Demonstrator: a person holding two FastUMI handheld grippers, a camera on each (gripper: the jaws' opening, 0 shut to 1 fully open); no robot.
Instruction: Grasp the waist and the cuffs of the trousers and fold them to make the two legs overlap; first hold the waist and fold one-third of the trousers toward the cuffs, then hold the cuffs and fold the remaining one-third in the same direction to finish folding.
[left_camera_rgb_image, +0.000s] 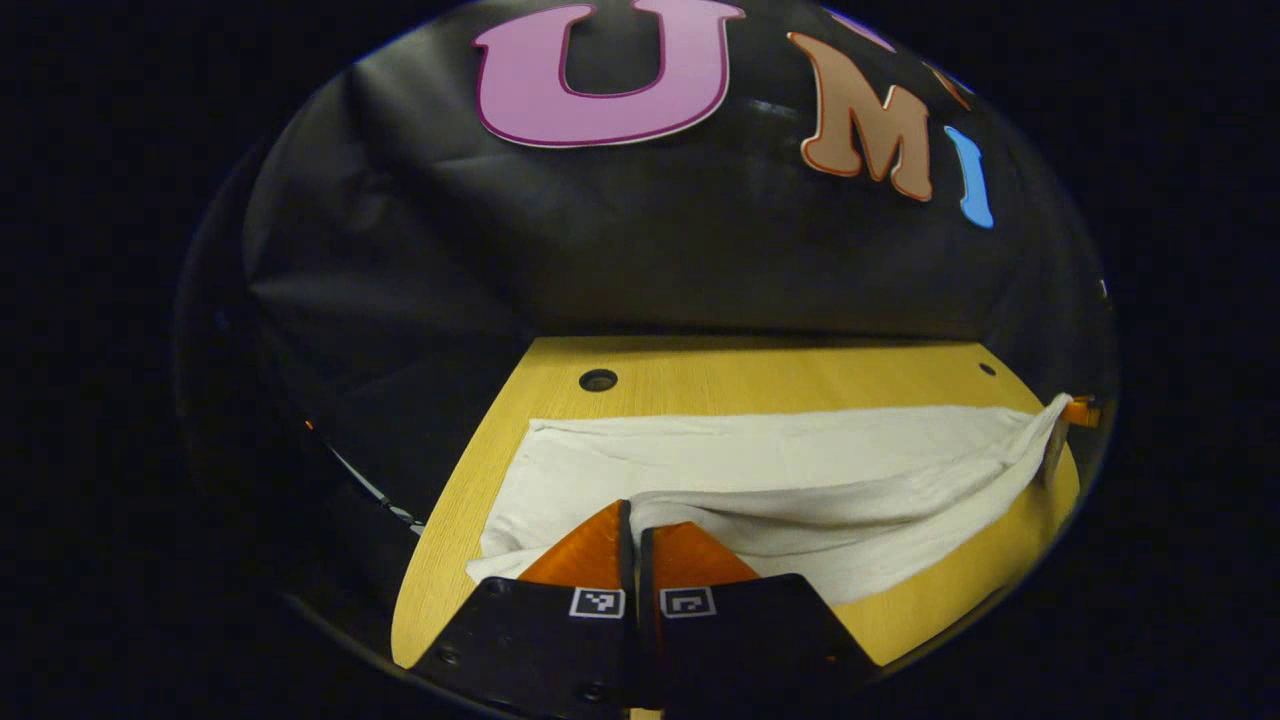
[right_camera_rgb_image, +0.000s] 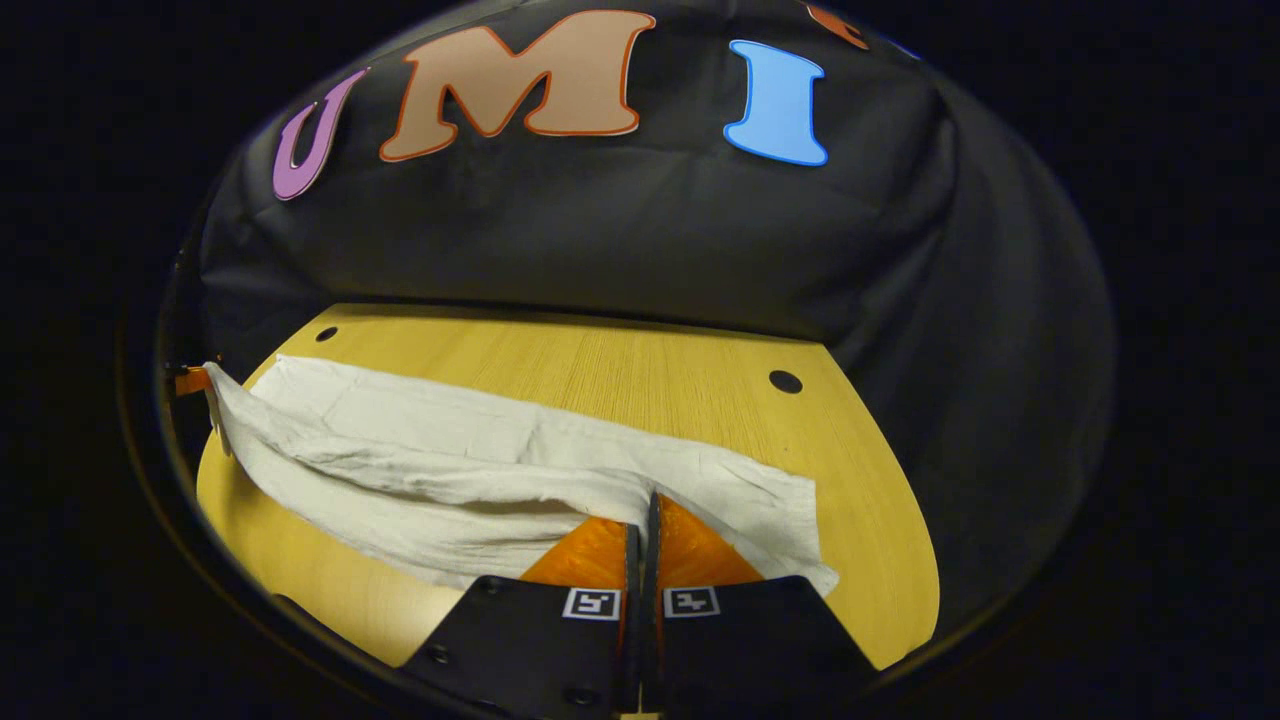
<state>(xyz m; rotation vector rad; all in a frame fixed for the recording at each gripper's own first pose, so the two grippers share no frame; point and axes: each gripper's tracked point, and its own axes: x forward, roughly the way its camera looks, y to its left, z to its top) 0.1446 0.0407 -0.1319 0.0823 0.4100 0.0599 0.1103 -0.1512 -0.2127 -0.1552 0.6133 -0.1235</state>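
Observation:
White trousers (left_camera_rgb_image: 800, 470) lie lengthwise across a light wooden table (left_camera_rgb_image: 760, 375). In the left gripper view my left gripper (left_camera_rgb_image: 633, 508) is shut on the near edge of the cloth at one end, and that edge is raised off the table. At the far right of that view the right gripper (left_camera_rgb_image: 1080, 411) pinches the other end. In the right gripper view my right gripper (right_camera_rgb_image: 648, 500) is shut on the trousers (right_camera_rgb_image: 450, 450), whose lifted near edge runs left to the left gripper (right_camera_rgb_image: 192, 380). I cannot tell which end is the waist.
The table (right_camera_rgb_image: 620, 360) has small round holes near its back corners (left_camera_rgb_image: 598, 380) (right_camera_rgb_image: 785, 381). The black cloth wall stands right behind the table's far edge. Bare wood shows between the trousers and that edge.

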